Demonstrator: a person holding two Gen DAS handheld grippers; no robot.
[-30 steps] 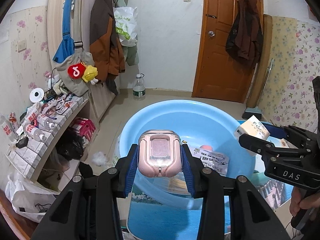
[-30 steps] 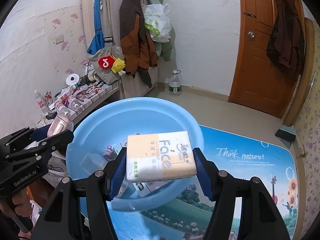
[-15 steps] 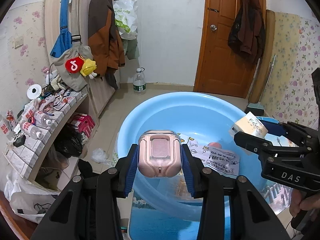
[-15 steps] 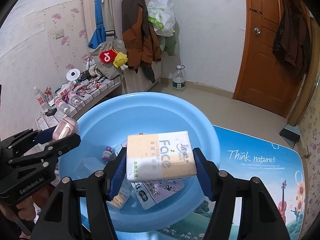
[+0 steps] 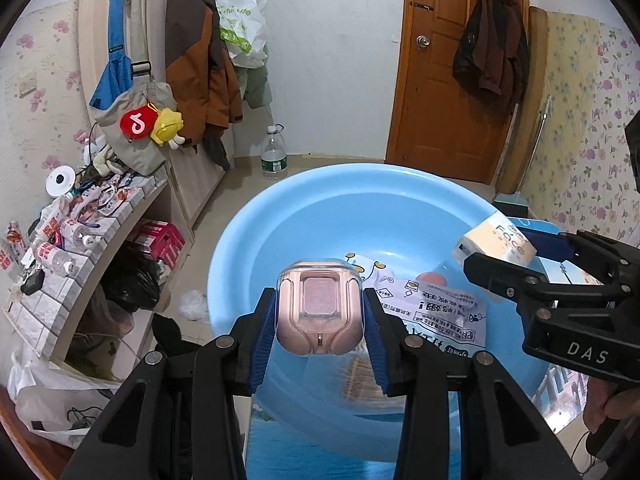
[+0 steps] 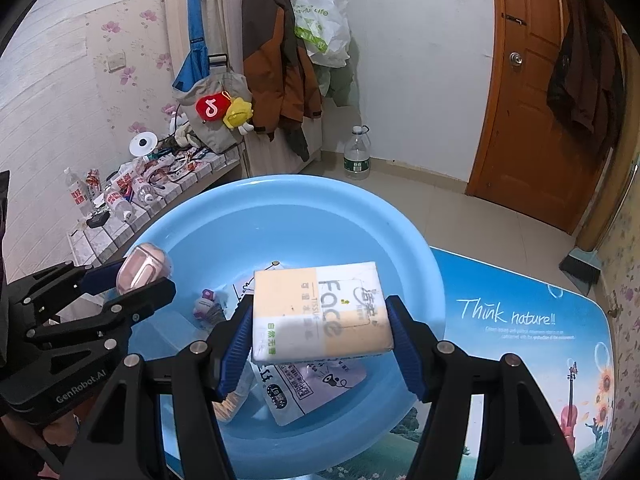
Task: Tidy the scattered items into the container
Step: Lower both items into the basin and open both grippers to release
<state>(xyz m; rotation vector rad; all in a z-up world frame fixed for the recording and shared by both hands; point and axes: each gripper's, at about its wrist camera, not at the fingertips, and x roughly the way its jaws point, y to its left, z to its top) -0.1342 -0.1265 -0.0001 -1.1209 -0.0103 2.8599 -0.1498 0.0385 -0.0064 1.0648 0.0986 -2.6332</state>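
Looking at the left wrist view first: your left gripper [image 5: 320, 316] is clamped on the pink case [image 5: 320, 312], centre of frame, blue pads flat on both its sides. It sits above the near rim of the blue basin [image 5: 280, 216]. I'd judge the case hard, glossy plastic, light and rounded at the lower corners, so likely slippery; the flat flanks you have now are the right place to hold it. At right of frame the right gripper [image 5: 516, 256] carries the tissue pack [image 5: 496, 240] over the basin's right side. A printed sachet [image 5: 440, 316] already lies on the basin floor.

Right wrist view: the right gripper [image 6: 320, 336] is closed on the tissue pack [image 6: 320, 312], centre of frame, pads on its two short ends, jaws set fairly wide. The pack looks soft, light and squashy in film wrap, so it should tolerate a drop. It hangs over the basin [image 6: 360, 216] interior, above the sachet [image 6: 304, 388] and a small bottle [image 6: 208, 304]. Left gripper [image 6: 144, 280] with the pink case [image 6: 140, 268] is at left of frame, over the basin's left rim. Neither item is released yet.
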